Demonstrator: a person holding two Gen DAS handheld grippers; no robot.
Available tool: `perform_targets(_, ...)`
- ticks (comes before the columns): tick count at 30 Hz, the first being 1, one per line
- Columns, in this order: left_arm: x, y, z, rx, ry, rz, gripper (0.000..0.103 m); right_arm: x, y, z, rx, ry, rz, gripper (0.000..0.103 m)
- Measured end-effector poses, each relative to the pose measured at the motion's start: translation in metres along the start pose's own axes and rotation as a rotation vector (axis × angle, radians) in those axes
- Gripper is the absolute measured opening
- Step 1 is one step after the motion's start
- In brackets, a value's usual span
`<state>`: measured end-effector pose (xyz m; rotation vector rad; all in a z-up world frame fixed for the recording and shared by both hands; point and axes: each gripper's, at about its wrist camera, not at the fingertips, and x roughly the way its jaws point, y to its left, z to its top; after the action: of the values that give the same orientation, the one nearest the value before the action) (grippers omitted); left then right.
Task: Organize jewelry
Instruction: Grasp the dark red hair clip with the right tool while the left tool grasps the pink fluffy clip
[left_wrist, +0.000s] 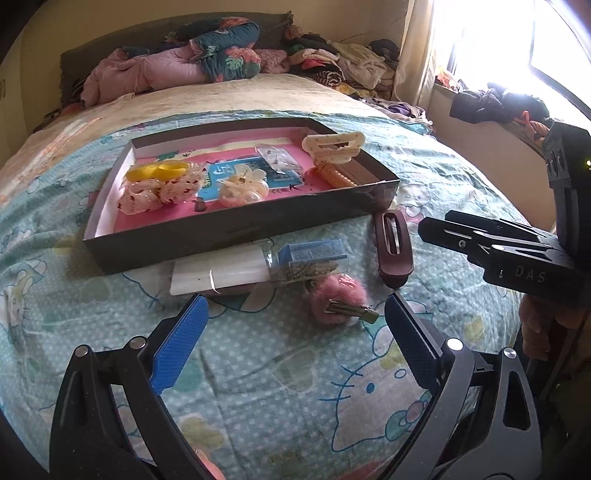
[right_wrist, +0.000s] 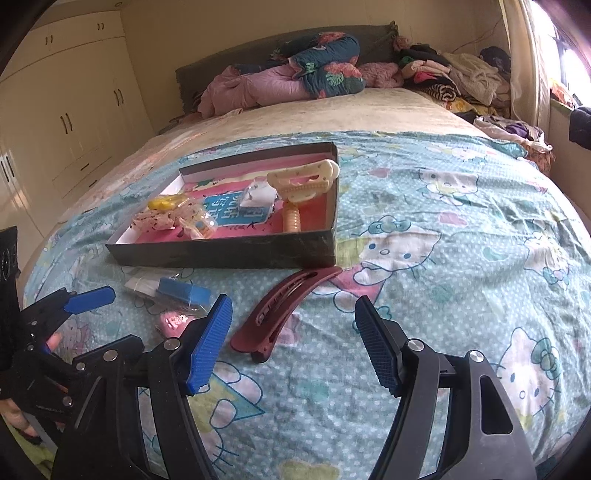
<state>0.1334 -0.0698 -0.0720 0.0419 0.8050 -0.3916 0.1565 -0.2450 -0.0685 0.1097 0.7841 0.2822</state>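
A shallow dark box (left_wrist: 236, 229) (right_wrist: 236, 253) with a pink floor sits on the bed. It holds a cream claw clip (left_wrist: 334, 147) (right_wrist: 304, 179), an orange spiral tie (left_wrist: 334, 175), yellow pieces (left_wrist: 155, 171) and small bagged items. In front of it lie a maroon barrette (left_wrist: 393, 249) (right_wrist: 284, 310), a pink fluffy hair clip (left_wrist: 338, 297) (right_wrist: 173, 323) and a clear bag with a blue box (left_wrist: 312, 254) (right_wrist: 183, 290). My left gripper (left_wrist: 295, 325) is open, just short of the pink clip. My right gripper (right_wrist: 293, 339) is open around the barrette's near end.
The bed has a teal Hello Kitty sheet (right_wrist: 443, 258). Folded blankets (right_wrist: 295, 81) and piled clothes (right_wrist: 461, 74) lie at the headboard. Cream wardrobes (right_wrist: 66, 110) stand on the left and a bright window (left_wrist: 498, 44) on the right.
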Motion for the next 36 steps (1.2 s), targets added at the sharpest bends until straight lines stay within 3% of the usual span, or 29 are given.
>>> perform_targets(11,0.028,-0.006,-0.005,-0.018,0.066,-0.063,0.083,0.046,-0.005,0.005,0.058,0.117,0.091,0.046)
perform_targets(15,0.036,-0.007,-0.003,-0.03,0.068,-0.077,0.083,0.057,-0.007,0.007,0.079,0.128,0.124,0.033)
perform_targets(20,0.042,-0.01,-0.001,-0.035,0.066,-0.08,0.083,0.06,-0.007,0.008,0.091,0.123,0.159,0.024)
perform_targets(25,0.045,-0.015,0.001,-0.034,0.059,-0.066,0.069,0.051,-0.012,0.004,0.097,0.107,0.149,0.021)
perform_targets(33,0.046,-0.02,0.002,-0.02,0.064,-0.065,0.025,0.028,-0.02,-0.001,0.061,0.044,0.05,0.013)
perform_targets(36,0.045,-0.022,0.002,-0.014,0.067,-0.07,0.024,0.023,-0.025,-0.002,0.066,0.033,0.035,0.013)
